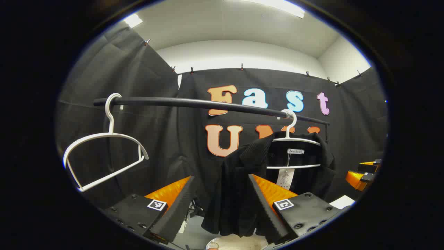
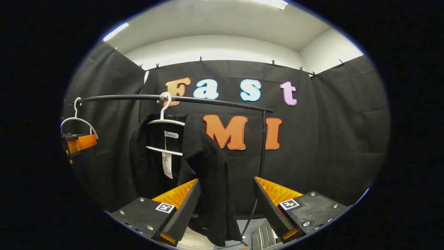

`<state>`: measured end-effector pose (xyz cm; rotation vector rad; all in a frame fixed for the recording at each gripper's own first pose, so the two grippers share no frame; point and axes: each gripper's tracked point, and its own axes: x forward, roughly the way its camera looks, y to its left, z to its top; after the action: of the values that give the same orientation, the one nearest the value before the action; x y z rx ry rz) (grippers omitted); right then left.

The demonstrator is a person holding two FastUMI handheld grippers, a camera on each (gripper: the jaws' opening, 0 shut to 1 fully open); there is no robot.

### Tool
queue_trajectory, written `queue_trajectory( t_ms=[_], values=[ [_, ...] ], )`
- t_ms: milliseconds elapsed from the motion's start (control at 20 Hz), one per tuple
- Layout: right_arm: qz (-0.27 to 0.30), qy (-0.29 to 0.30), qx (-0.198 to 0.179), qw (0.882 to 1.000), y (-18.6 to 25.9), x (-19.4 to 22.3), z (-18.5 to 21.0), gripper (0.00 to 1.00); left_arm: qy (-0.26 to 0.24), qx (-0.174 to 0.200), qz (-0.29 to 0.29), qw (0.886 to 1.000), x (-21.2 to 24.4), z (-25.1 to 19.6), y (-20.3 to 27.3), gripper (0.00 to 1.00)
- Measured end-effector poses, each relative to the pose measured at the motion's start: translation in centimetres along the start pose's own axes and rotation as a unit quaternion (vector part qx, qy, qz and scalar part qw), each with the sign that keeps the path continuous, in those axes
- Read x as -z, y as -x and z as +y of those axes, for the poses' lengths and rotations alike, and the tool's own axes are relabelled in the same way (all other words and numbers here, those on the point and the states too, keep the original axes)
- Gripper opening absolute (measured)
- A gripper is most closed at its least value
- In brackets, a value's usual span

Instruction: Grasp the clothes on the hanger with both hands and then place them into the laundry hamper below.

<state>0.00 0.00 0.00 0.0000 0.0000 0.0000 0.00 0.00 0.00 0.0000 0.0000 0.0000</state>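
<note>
Both grippers, left gripper point(image 1: 222, 205) and right gripper point(image 2: 225, 208), are spread wide, nothing grasped. Black garment point(image 1: 242, 180) on white hanger point(image 1: 295, 140) should be approached squarely, each shoulder pinched.

Recording booth, black cloth walls point(image 2: 333, 132), clothes rail point(image 2: 173, 99)

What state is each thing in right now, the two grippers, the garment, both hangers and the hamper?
Left gripper: open, garment hem between its fingers, not clamped.
Right gripper: open, garment edge hanging between its fingers.
Black garment: on its hanger, front open, tag showing.
Garment's hanger: hooked on the rail.
Spare hanger: empty, tilted on the rail.
Hamper: pale rim below the garment; contents hidden.
</note>
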Motion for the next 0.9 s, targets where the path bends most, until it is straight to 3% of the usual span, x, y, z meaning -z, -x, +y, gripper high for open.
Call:
queue_trajectory(
  t_ms=[50, 250, 350, 400, 750, 850, 900],
  values=[
    [0.000, 0.000, 0.000, 1.000, 0.0, 0.0, 0.0, 0.94, 0.000, 0.000, 0.000, 1.000, 0.0, 0.0, 0.0, 0.93],
    [-0.001, 0.008, 0.007, 1.000, 0.2, -0.3, -0.4, 0.94, 0.001, 0.003, 0.004, 1.000, -0.2, -0.1, -0.1, 0.93],
    [0.000, 0.010, 0.006, 1.000, 0.1, -0.3, -0.2, 0.94, 0.001, 0.003, 0.003, 1.000, -0.5, 0.0, -0.2, 1.00],
    [-0.001, 0.012, 0.007, 1.000, 0.1, -0.4, -0.2, 0.94, 0.000, 0.002, 0.001, 1.000, -0.6, 0.0, -0.1, 0.93],
    [-0.010, 0.022, 0.005, 1.000, 0.1, -1.2, 0.2, 0.94, -0.001, -0.007, 0.000, 1.000, -0.6, 0.4, 0.2, 0.93],
    [-0.010, 0.018, 0.003, 1.000, -0.1, -1.2, 0.4, 0.94, -0.002, -0.010, 0.003, 1.000, -0.4, 0.6, 0.3, 1.00],
    [-0.009, 0.016, 0.001, 1.000, -0.1, -1.2, 0.5, 0.94, -0.003, -0.012, 0.003, 1.000, -0.4, 0.7, 0.4, 0.97]
  ],
)
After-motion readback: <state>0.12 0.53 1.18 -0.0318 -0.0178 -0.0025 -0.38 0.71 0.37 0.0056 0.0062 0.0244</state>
